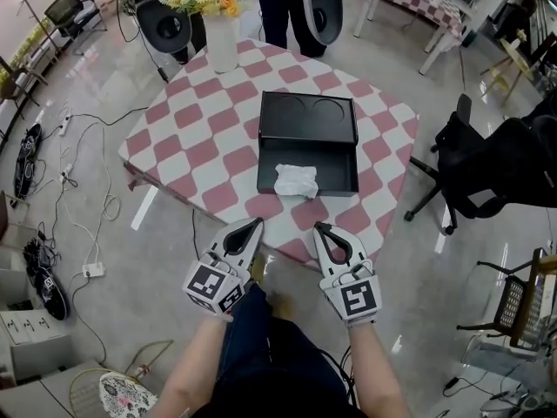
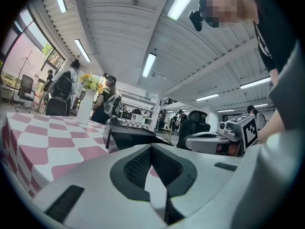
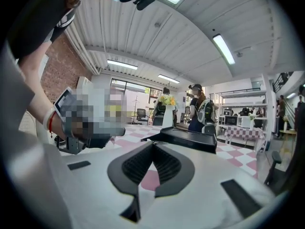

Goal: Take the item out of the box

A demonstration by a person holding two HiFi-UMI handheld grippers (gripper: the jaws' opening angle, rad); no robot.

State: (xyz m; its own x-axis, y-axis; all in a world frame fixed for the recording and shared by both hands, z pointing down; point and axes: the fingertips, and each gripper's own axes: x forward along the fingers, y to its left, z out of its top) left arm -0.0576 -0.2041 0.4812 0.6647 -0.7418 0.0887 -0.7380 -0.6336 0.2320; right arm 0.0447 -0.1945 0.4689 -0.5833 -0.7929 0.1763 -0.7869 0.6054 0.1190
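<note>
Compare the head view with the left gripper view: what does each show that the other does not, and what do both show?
Only the head view: the crumpled white item lying inside the open black box, and a white power strip on the floor. Only the left gripper view: the long ceiling light strips. Both: the box, the pink-and-white checked tablecloth, the white vase of flowers, the left gripper with its fingers closed on nothing, and the right gripper.
</note>
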